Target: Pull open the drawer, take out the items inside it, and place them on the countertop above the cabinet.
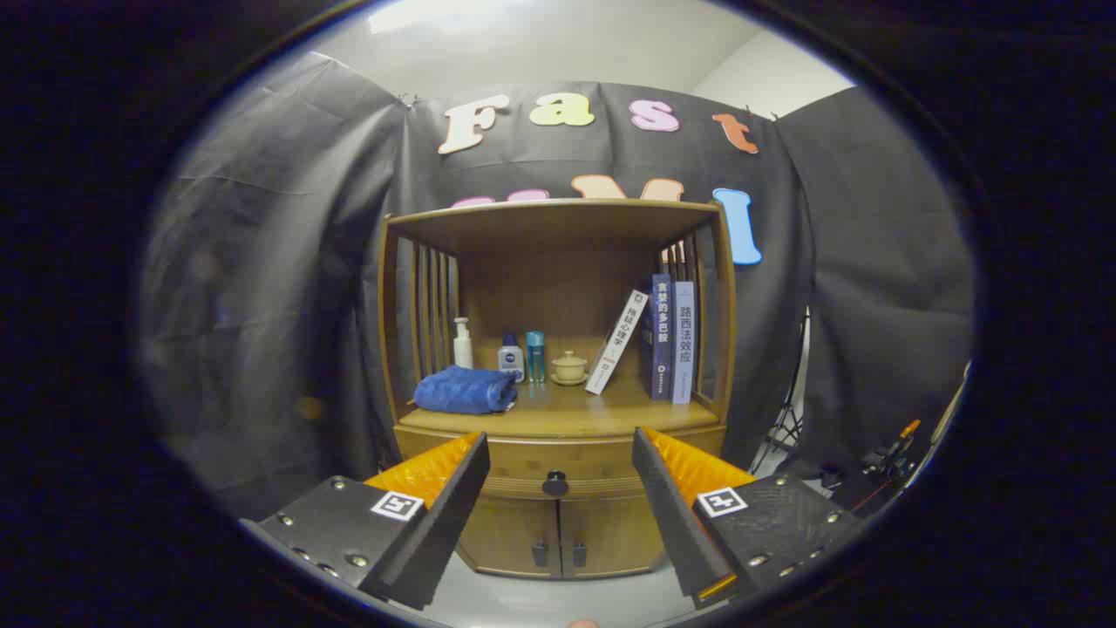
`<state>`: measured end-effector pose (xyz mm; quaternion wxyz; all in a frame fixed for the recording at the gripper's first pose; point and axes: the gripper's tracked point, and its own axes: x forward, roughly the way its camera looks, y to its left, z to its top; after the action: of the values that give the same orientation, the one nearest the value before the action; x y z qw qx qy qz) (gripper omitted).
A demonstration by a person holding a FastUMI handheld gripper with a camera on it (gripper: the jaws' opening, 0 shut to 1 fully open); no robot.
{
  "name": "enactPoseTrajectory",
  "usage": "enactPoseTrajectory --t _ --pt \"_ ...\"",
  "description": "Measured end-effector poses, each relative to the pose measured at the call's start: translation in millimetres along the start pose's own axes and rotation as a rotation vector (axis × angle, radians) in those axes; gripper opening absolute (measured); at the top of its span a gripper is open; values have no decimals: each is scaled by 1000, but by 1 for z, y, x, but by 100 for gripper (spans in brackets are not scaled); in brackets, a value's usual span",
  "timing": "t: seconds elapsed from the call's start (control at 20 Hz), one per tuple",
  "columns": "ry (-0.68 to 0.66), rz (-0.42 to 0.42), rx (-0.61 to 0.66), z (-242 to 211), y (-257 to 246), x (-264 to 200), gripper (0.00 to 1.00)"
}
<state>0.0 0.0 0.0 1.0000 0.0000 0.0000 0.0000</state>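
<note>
Straight ahead of my gripper (558,488), between its two spread fingers and a little beyond their tips, sits the dark round knob (554,482) of the drawer (558,471). My fingers stand wide apart and hold nothing; the knob shows in the gap between them, touching neither one.

That drawer is shut. It is a shallow band that runs side to side across the wooden cabinet (556,384), its long axis level and square to my line of approach, its front facing me. It lies just under the countertop (558,417) and just above the two small doors (558,541). Whatever is inside it I cannot see.

As I judge it, the coming move turns on that line-up: the knob points out toward me, so I go straight forward, close both fingers on it and draw back along the same line.

On the countertop a folded blue towel (465,390) lies to one side, bottles (510,356) and a small lidded cup (569,366) stand behind, and books (667,336) lean opposite, with bare wood near the front edge.
</note>
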Motion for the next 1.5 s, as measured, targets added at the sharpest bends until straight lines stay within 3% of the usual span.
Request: enactPoseTrajectory --t 0.8,1.05,1.5 --pt "36 3 -3 -23 -4 11 98" --pt "-13 2 17 -11 -7 16 98" --pt "-6 -14 18 -45 -11 61 98"
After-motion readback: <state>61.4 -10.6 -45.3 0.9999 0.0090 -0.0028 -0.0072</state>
